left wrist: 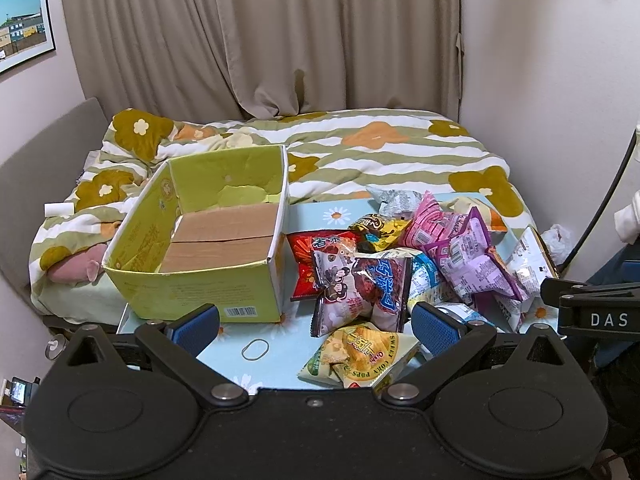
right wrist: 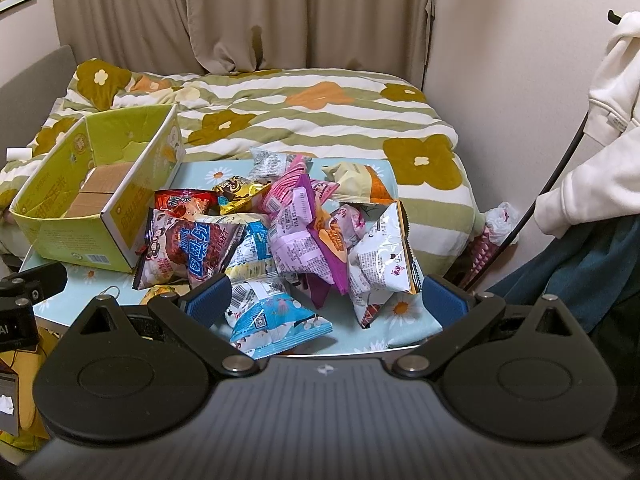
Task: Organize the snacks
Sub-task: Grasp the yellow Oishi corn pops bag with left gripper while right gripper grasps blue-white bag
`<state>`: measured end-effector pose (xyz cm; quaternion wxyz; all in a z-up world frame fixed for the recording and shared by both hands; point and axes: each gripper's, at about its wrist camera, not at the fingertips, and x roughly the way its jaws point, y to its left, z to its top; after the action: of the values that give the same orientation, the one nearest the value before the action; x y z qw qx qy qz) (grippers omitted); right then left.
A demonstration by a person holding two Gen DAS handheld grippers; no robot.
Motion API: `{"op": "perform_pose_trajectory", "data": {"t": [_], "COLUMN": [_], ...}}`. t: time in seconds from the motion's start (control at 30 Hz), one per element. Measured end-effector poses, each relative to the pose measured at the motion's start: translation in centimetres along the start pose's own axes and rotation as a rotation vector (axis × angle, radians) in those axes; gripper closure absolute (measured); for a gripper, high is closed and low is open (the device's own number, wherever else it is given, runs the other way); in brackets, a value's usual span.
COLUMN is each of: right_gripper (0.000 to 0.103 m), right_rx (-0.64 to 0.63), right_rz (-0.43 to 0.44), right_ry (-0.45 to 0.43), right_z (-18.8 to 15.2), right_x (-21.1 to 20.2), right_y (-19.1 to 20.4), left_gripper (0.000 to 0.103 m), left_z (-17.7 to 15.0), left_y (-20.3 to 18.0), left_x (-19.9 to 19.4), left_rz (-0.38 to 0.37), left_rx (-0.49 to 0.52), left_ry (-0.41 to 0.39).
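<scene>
We are seeing a flower-patterned quilt (left wrist: 360, 148) lying across a bed, beige curtains (left wrist: 260, 36) hanging behind it, and a framed picture (left wrist: 24, 24) hanging on the left wall.

Partly buried under the snack pile (right wrist: 280, 224): a yellow packet (right wrist: 164, 291), only a corner showing. Cut by the left edge: framed picture (left wrist: 22, 24). Too small to read: print on the box (left wrist: 192, 292).
</scene>
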<state>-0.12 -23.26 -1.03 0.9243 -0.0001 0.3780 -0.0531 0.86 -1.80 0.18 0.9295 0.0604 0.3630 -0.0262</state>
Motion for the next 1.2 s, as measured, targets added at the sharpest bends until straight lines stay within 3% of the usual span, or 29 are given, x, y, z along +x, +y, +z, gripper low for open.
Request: {"op": "perform_pose_trajectory", "data": {"t": [0.2,0.37,0.57,0.83,1.2], "right_gripper": [0.0,0.0,0.0,0.0,0.0], "right_rx": [0.016,0.045,0.077,0.056,-0.081], "right_rz": [0.003,0.035,0.096,0.165,0.266], "right_ry": [0.031,0.084,0.144,0.196,0.261], "right_z": [-0.3,-0.7,-1.2,-1.7,-1.8], "right_x": [1.0,2.8,6.3,11.4,16.4], "right_y": [0.2,0.1,0.0,0.8,2.5], "left_gripper": [0.0,0.0,0.0,0.0,0.0], "left_z": [-0.3,-1.1,-2.1,-3.4,-5.5], "left_y": [0.1,0.0,-0.7,-2.2,-3.1], "left_x": [0.9,3.3,7.8,14.4,19.1], "left_rz": [-0.054,-0.116,-0.215,-0.273,-0.26], "left_rx": [0.017,0.07,0.14,0.245,0.349], "left_ry": [0.009,0.07,0.146,0.22,0.28]}}
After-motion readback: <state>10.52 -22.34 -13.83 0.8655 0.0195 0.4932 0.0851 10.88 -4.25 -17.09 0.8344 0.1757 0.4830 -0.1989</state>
